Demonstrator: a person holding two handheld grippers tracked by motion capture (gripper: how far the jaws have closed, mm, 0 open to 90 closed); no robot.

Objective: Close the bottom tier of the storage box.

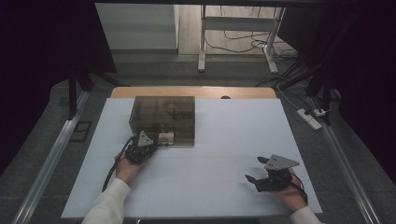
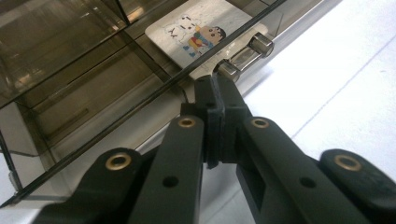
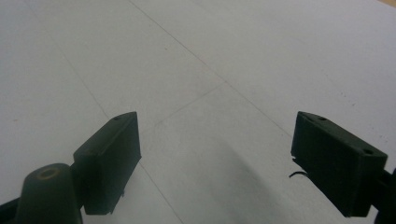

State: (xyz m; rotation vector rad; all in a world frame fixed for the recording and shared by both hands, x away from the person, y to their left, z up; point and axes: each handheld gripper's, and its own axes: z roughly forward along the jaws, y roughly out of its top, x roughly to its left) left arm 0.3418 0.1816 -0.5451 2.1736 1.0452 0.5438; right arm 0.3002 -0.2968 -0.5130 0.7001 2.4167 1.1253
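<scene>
Left gripper (image 2: 215,88) pinches the metal handle (image 2: 245,55), hiding its middle.

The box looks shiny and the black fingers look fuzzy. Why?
Left gripper view: light glares off the smoky clear box and its metal handle; the near fingers blur. Right gripper view: fingers cast a soft shadow. High view: dim, dark edges.

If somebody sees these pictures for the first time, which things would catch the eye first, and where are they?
First, the smoky transparent box at the far left of the white table, with a cartoon card lying inside its low front drawer. Next, the left hand-held gripper, its jaws shut at the drawer's shiny metal handle. The right hand-held gripper rests open on bare table at the near right.
</scene>
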